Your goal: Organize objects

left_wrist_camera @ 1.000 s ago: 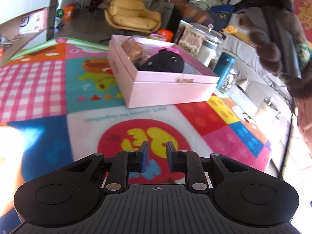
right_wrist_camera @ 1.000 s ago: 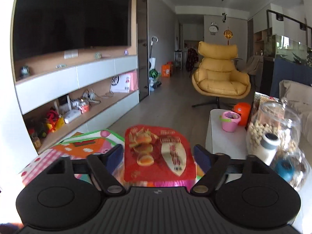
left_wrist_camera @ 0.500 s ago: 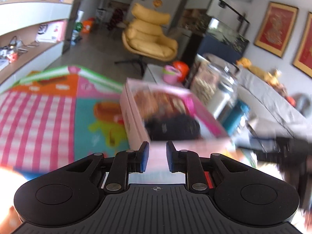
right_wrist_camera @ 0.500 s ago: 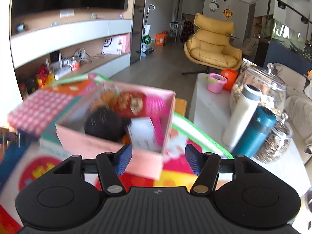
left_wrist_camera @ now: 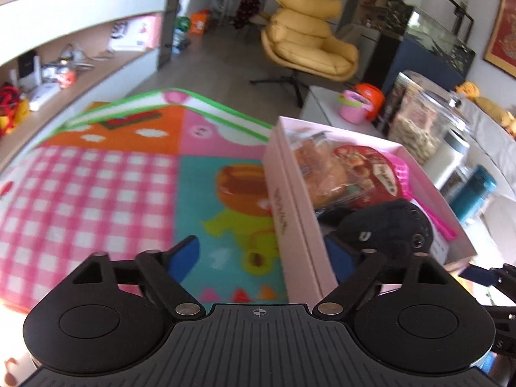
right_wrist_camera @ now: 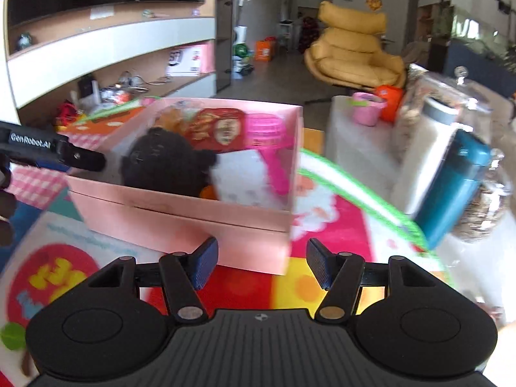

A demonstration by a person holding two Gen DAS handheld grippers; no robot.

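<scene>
– Pink box [left_wrist_camera: 292, 225] sits on the colourful mat [left_wrist_camera: 96, 187], full: black plush [right_wrist_camera: 164, 161], red snack pack [right_wrist_camera: 216, 129], pink item [right_wrist_camera: 274, 148]. And the tongs?
– Left gripper [left_wrist_camera: 262, 253] is spread wide, straddling the box's left wall, one pad outside, one inside by the plush; contact is unclear. Right gripper [right_wrist_camera: 261, 266] gapes wide too, empty, just near of the box's front wall

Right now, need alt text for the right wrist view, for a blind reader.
The open right gripper faces a pink box on a colourful play mat. The box holds a black plush toy, a red snack packet and a pink plastic item. A teal bottle stands to the right, and the left gripper's fingers reach in from the left.
</scene>
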